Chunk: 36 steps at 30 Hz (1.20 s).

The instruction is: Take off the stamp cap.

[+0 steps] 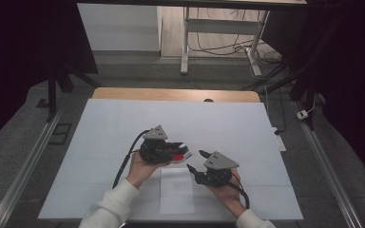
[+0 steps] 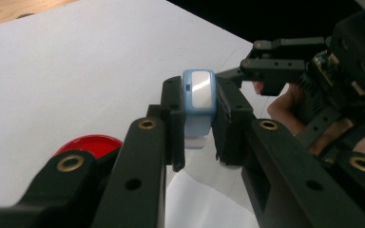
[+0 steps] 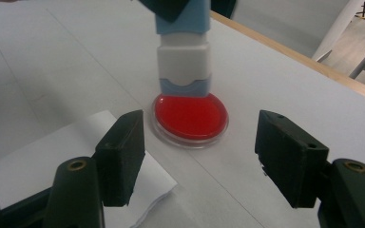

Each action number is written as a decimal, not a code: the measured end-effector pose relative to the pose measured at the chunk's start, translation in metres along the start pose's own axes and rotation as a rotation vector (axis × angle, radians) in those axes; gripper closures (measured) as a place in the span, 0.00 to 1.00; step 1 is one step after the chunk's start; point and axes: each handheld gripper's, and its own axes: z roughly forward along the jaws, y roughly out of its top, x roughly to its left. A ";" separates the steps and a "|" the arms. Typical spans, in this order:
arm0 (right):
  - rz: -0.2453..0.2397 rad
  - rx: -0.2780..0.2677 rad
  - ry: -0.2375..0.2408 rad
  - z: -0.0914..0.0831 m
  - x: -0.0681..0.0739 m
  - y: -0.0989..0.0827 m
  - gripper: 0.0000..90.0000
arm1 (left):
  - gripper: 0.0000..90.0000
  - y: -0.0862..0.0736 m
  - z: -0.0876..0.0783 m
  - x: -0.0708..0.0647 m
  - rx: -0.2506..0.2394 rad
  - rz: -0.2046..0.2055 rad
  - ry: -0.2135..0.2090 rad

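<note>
White table cover (image 1: pixel 123 123), wooden edge (image 1: pixel 171 94) beyond; grey floor (image 1: pixel 19 142), desk frame (image 1: pixel 218 28), cables (image 1: pixel 228 47).

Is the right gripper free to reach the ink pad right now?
Probably not fully: the right gripper is open and faces the ink pad, but the stamp, held by the left gripper, stands on it.
</note>
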 end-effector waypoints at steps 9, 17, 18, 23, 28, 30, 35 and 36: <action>-0.002 0.016 -0.035 0.010 0.008 0.005 0.41 | 0.84 0.000 0.003 -0.001 0.003 0.001 -0.005; -0.013 0.012 -0.060 0.012 0.010 0.006 0.50 | 0.84 0.000 0.004 0.000 0.006 0.000 -0.011; -0.013 0.012 -0.065 0.012 0.010 0.006 0.52 | 0.84 0.000 0.004 0.000 0.006 0.000 -0.011; -0.025 0.020 -0.079 0.014 0.011 0.008 0.57 | 0.84 0.000 0.005 0.000 0.008 -0.001 -0.013; -0.037 0.025 -0.087 0.016 0.012 0.008 0.63 | 0.84 -0.001 0.007 0.000 0.013 -0.002 -0.015; -0.038 0.023 -0.085 0.016 0.013 0.009 0.65 | 0.84 -0.001 0.007 0.000 0.013 -0.001 -0.015; -0.056 0.023 -0.088 0.017 0.014 0.010 0.70 | 0.84 -0.001 0.008 0.001 0.015 -0.001 -0.011; -0.057 0.028 -0.089 0.017 0.014 0.010 0.70 | 0.84 -0.001 0.008 0.001 0.016 -0.001 -0.010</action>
